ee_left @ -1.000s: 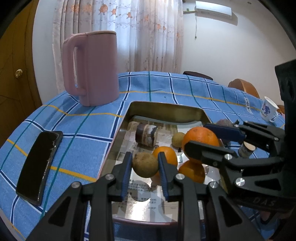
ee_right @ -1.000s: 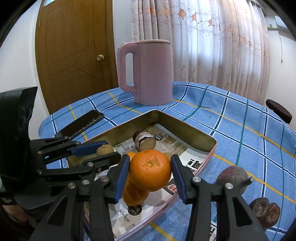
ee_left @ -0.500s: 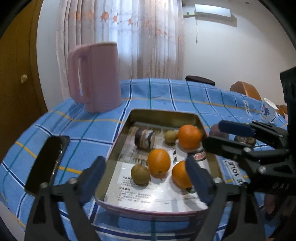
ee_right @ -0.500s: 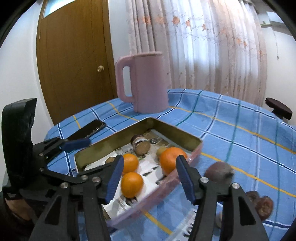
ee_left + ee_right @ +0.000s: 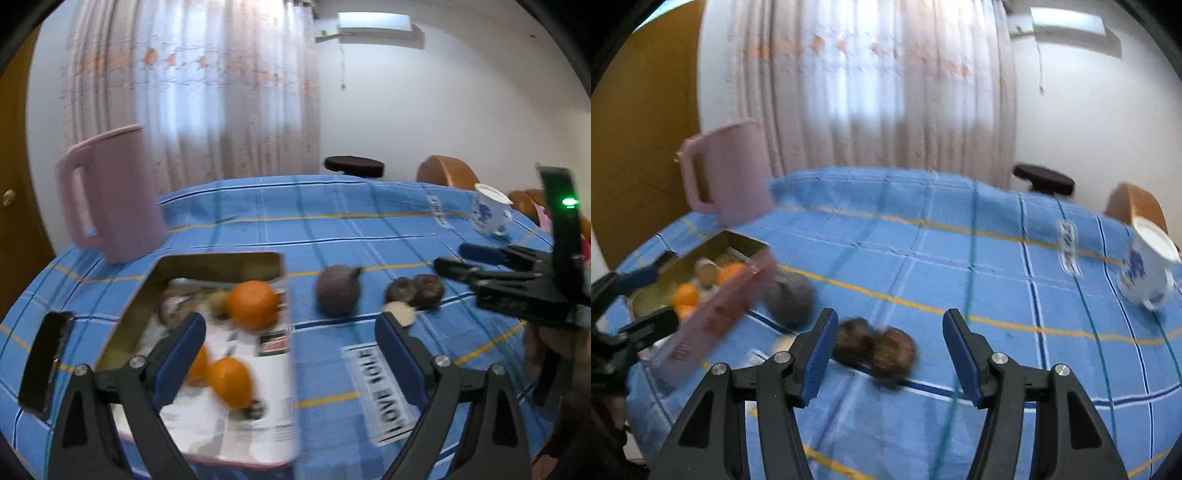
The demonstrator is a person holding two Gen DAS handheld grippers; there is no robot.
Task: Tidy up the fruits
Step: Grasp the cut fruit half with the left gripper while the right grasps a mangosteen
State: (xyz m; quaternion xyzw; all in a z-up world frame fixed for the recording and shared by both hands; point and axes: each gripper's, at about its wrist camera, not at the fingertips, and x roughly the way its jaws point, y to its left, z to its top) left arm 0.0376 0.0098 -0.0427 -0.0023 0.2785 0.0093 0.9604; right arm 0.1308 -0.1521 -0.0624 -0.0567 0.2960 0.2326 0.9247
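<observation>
Left gripper and right gripper: fingers spread, holding nothing. Oranges lie in the tray. Two dark, blurred fruits, possibly passion fruits, lie before the right gripper.

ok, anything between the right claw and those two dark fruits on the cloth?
Nothing visible. The right claw is open and the dark fruits lie on the cloth straight ahead, framed between its fingers. The tray sits off to the left.

Your tray holds three oranges and, through the blur, perhaps a kiwi – all beside your left tongs' left finger. A purple passion fruit lies outside; two dark wrinkled ones sit between your right tongs' fingers.
</observation>
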